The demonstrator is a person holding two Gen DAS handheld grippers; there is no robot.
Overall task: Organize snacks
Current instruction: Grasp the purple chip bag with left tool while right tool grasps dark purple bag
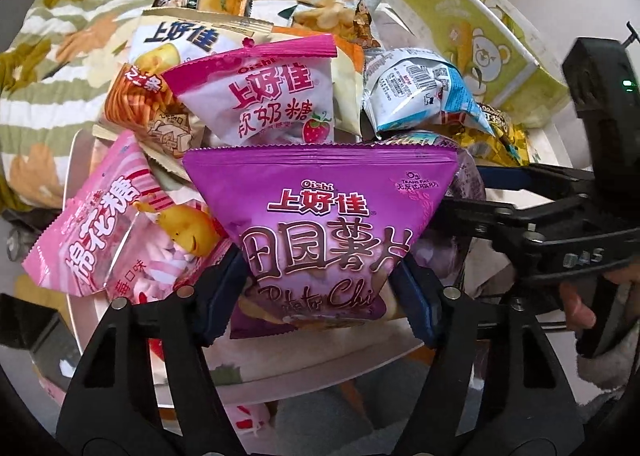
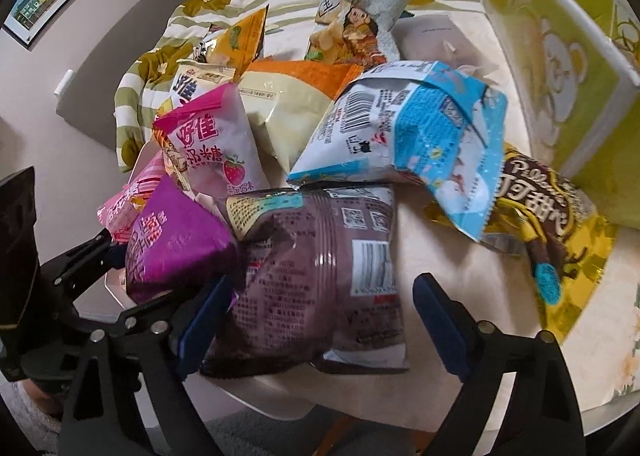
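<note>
Both wrist cams angled steeply down, super close over snack pile. Left cam sits left of right one. Shared: purple chip bag (image 1: pixel 320 228) (image 2: pixel 176 244), strawberry candy bag (image 1: pixel 276 100) (image 2: pixel 212 144).

Round white table (image 2: pixel 432 216) w/ pale cloth: heap of foil snack bags (image 2: pixel 280 116) centre, green-yellow cardboard box (image 2: pixel 560 68) far right.

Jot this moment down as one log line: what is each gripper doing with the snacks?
left gripper: shut on purple chips bag | right gripper: open around dark purple packet, not gripping | other snacks: piled on table
</note>
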